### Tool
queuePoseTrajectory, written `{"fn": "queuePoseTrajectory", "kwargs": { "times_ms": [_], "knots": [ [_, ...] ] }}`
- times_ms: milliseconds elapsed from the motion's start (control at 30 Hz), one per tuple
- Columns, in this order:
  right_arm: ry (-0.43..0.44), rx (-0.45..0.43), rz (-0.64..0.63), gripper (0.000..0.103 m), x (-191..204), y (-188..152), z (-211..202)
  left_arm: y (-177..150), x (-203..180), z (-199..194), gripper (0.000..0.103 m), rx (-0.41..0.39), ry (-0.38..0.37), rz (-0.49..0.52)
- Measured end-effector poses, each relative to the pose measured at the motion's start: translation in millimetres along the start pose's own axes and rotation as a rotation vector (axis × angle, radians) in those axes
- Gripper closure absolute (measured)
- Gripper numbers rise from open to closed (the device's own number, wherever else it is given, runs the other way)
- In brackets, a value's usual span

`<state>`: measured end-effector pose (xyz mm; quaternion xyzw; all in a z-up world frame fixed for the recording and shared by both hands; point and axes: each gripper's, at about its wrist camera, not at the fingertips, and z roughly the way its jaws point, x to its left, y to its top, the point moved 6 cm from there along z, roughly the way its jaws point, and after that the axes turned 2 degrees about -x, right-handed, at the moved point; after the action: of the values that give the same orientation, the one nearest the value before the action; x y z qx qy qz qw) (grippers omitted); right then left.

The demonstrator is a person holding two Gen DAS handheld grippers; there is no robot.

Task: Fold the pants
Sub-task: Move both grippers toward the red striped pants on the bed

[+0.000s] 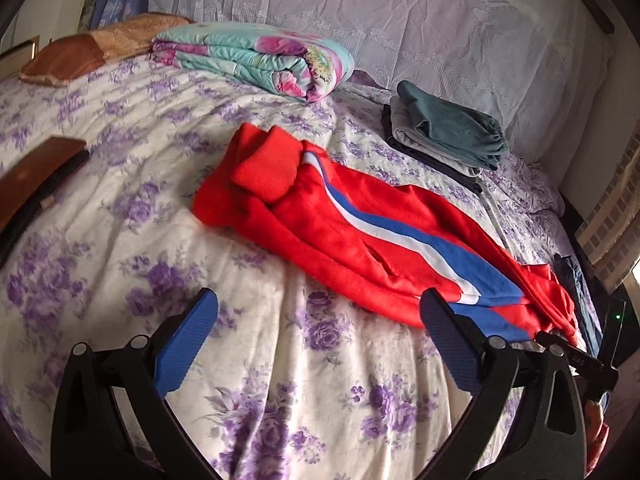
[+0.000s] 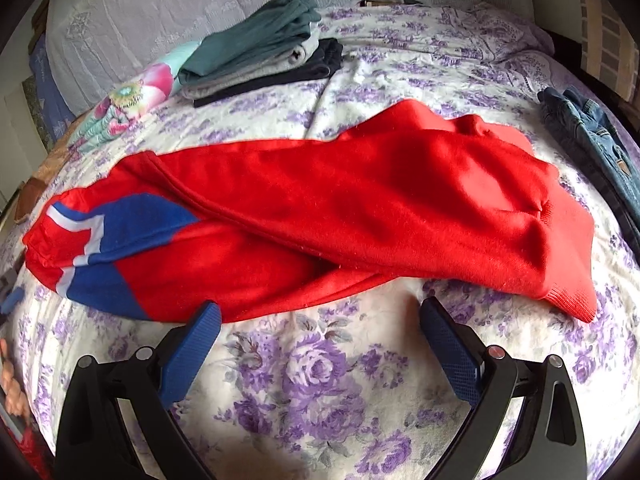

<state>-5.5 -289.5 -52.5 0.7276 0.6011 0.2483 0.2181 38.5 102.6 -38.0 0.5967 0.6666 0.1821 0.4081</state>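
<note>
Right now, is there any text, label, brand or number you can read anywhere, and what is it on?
None can be read.
Black device at the right edge of the left wrist view: small pale marks, too blurred to read.
Red pants: only blue and white stripes, no lettering.
Jeans: a small tan patch, too small to read.

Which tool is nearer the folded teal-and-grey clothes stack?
Hard to call. Neither is close. The left tool and the right tool both hover open at the near edge of the red pants, with the stack beyond them.
</note>
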Motion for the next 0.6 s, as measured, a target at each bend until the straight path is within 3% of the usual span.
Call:
{"fn": "queuePoseTrajectory", "kwargs": {
  "times_ms": [167, 300, 433, 600],
  "knots": [
    [-0.071, 0.035, -0.134, 0.003, 12, -7, 2, 26, -26, -7, 0.005, -0.023, 0.004, 0.112],
    [-0.019, 0.021, -0.093, 0.003, 7, -4, -1, 45, -41, 11, 0.005, 0.019, -0.006, 0.14],
    [0.057, -0.013, -0.021, 0.003, -2, 0, -8, 41, -33, 33, 0.005, 0.121, -0.047, 0.053],
    [0.09, -0.016, 0.016, 0.003, -5, 2, -7, 32, -22, 46, 0.005, 0.186, -0.128, -0.067]
  ]
}}
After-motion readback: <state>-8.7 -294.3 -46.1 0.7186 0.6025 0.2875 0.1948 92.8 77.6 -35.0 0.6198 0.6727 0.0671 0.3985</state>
